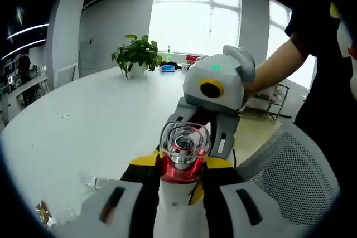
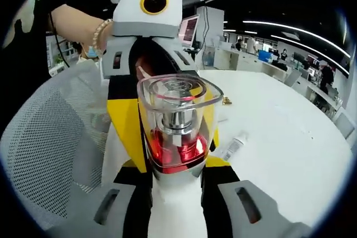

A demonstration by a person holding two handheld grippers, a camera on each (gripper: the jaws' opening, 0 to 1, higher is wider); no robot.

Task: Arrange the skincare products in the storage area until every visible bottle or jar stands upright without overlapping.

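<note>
Both pairs of jaws are closed on one bottle, a white-bodied bottle (image 1: pixel 183 165) with a red collar and a clear faceted cap, held up off the white tabletop (image 1: pixel 83 121). In the left gripper view the left gripper (image 1: pixel 179 193) clamps the white body from below, yellow pads pressing at either side of the bottle, and the right gripper (image 1: pixel 215 90) reaches in from behind the bottle, held by a person's bare forearm (image 1: pixel 279 65). Left of the bottle, low on the tabletop, lies a small tube (image 1: pixel 92 182); farther back, left of the bottle, stands a potted plant (image 1: pixel 136 54). Right of the bottle is a white mesh chair (image 1: pixel 295 165).

In the right gripper view the right gripper (image 2: pixel 177 193) grips the same bottle (image 2: pixel 177 132), with the mesh chair (image 2: pixel 44 143) left of it, the left gripper (image 2: pixel 146 32) behind it, and the tube (image 2: pixel 234 146) lying right of it on the tabletop (image 2: pixel 279 132).
</note>
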